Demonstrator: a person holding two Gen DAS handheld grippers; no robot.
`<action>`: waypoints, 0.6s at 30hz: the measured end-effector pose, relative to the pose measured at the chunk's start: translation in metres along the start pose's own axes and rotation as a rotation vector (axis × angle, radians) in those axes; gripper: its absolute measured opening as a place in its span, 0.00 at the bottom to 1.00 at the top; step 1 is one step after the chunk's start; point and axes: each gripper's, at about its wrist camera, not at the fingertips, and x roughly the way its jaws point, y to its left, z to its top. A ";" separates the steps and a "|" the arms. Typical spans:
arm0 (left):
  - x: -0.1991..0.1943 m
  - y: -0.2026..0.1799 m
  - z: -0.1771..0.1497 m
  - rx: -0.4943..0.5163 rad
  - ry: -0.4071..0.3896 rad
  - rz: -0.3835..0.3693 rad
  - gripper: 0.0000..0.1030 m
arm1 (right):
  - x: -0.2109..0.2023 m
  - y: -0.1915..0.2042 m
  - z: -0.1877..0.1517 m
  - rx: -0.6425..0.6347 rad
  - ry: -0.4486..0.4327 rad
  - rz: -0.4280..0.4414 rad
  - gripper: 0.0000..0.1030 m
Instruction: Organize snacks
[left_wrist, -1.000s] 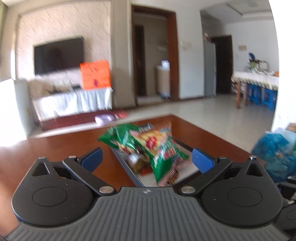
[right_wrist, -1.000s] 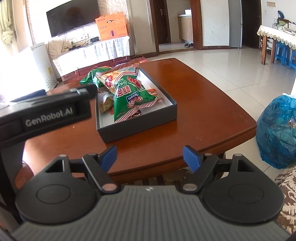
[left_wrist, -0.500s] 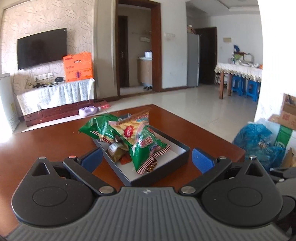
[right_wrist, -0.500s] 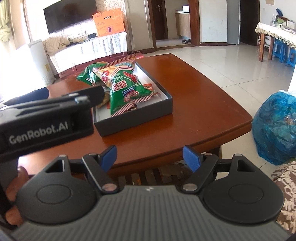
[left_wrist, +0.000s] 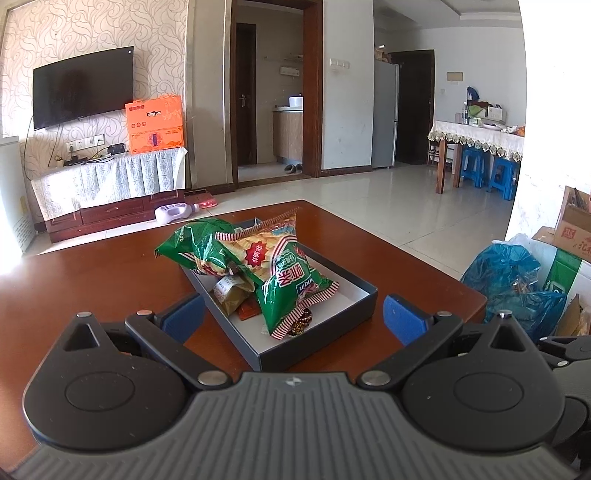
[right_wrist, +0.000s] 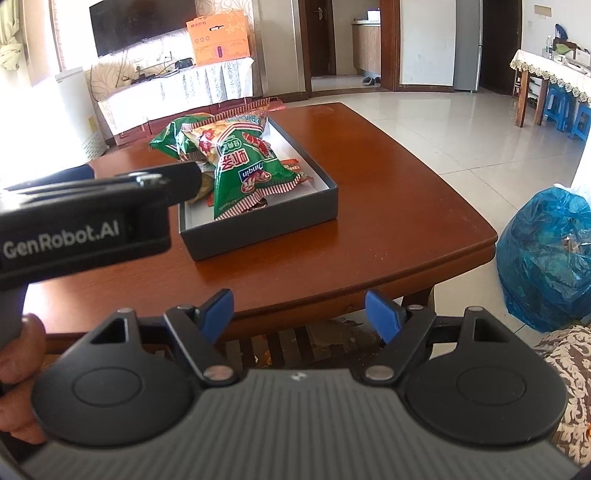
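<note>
A shallow dark box (left_wrist: 325, 345) with a white inside sits on the brown wooden table (left_wrist: 92, 280). Green snack bags (left_wrist: 291, 280) and small packets are piled in it; one bag (left_wrist: 192, 245) hangs over its far left rim. My left gripper (left_wrist: 293, 319) is open and empty, just in front of the box's near corner. My right gripper (right_wrist: 299, 314) is open and empty, held off the table's near edge. The box (right_wrist: 258, 236) and bags (right_wrist: 243, 166) also show in the right wrist view, with the left gripper's body (right_wrist: 85, 225) beside them.
A blue plastic bag (right_wrist: 546, 254) lies on the floor right of the table, with cardboard boxes (left_wrist: 570, 229) behind it. A TV stand (left_wrist: 107, 184) with an orange box stands across the room. A dining table with blue stools (left_wrist: 480, 170) is at the far right.
My left gripper has pulled back and risen a little, so the box shows more fully. My right gripper has drifted slightly back. The snacks have not moved.
</note>
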 end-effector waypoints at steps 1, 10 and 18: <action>0.000 -0.001 0.000 0.004 0.000 0.000 1.00 | 0.000 0.000 0.000 -0.002 -0.001 0.000 0.78; 0.001 -0.003 -0.002 0.020 0.002 -0.002 1.00 | -0.001 -0.001 0.000 0.002 0.002 0.005 0.78; 0.001 -0.002 -0.002 0.022 -0.004 -0.011 1.00 | -0.001 0.000 0.000 -0.002 0.004 0.006 0.78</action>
